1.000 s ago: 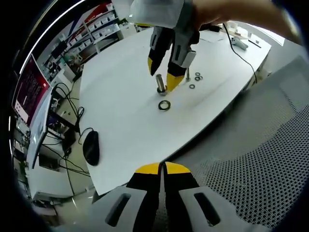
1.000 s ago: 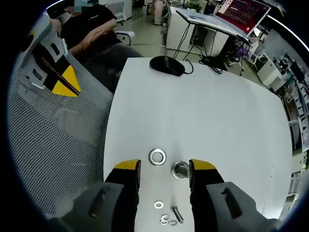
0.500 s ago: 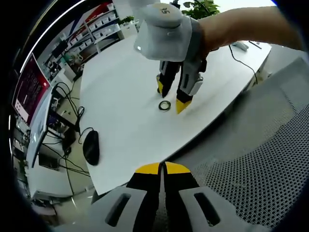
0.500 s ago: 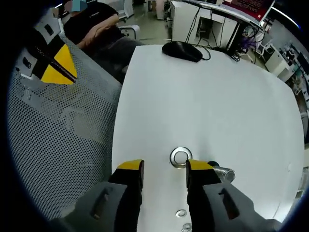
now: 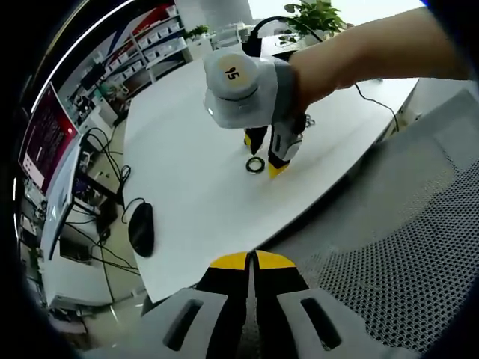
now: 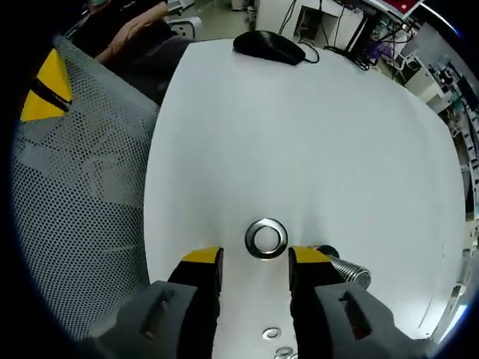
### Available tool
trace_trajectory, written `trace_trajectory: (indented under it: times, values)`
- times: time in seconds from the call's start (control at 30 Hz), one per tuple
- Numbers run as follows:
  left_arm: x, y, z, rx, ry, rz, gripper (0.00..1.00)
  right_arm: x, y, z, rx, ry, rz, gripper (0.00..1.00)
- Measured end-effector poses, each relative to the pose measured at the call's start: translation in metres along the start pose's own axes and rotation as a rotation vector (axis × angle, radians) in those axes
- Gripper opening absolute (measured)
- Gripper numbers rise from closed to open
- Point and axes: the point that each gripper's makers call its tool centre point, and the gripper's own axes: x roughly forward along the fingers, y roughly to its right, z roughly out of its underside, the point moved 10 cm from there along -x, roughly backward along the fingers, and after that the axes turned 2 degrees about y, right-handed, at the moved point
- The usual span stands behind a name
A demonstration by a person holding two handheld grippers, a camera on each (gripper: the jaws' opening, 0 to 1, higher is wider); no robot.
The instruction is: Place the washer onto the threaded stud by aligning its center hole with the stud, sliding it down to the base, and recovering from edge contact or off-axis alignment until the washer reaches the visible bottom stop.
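Lying flat on the white table [image 6: 314,134] just above the open, empty jaws of the right gripper [image 6: 254,262] at lower centre of the right gripper view, the washer [image 6: 266,237] looks thin, rigid, light and slick, so I would pinch it by 2 opposite rim edges, expecting it to skate. The threaded stud [image 6: 346,270] pokes out right of the right jaw, close enough to snag it, with small loose washers [image 6: 272,333] between the jaws at bottom and a mouse [image 6: 269,46] at top, well clear. The left gripper [image 5: 251,263] (bottom centre of its own view) has jaws pressed together on nothing, over a mesh chair [image 5: 389,247].
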Motion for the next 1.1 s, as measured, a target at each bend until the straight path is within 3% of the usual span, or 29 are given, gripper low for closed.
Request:
trace_trajectory:
  times: [0.07, 0.13, 0.23, 0.67, 0.9, 1.1]
  values:
    - [0.000, 0.000, 0.000, 0.002, -0.005, 0.002, 0.00, 0.001, 0.005, -0.002, 0.014, 0.003, -0.011, 0.37]
    - [0.000, 0.001, 0.001, 0.004, -0.010, 0.004, 0.00, 0.002, 0.003, 0.000, 0.068, -0.017, -0.067, 0.36]
    - [0.000, 0.001, 0.001, 0.005, -0.014, 0.004, 0.00, 0.000, 0.000, 0.000, 0.043, -0.014, -0.047, 0.36]
    - [0.001, 0.002, 0.001, 0.018, -0.024, 0.003, 0.00, 0.000, 0.001, -0.013, 0.066, -0.126, -0.045, 0.35]
    - [0.001, 0.002, 0.002, 0.017, -0.024, 0.005, 0.00, 0.002, 0.010, -0.015, 0.120, -0.120, -0.034, 0.27]
    - [0.001, 0.002, 0.002, 0.019, -0.026, 0.007, 0.00, 0.005, 0.011, -0.017, 0.085, -0.134, -0.037, 0.27]
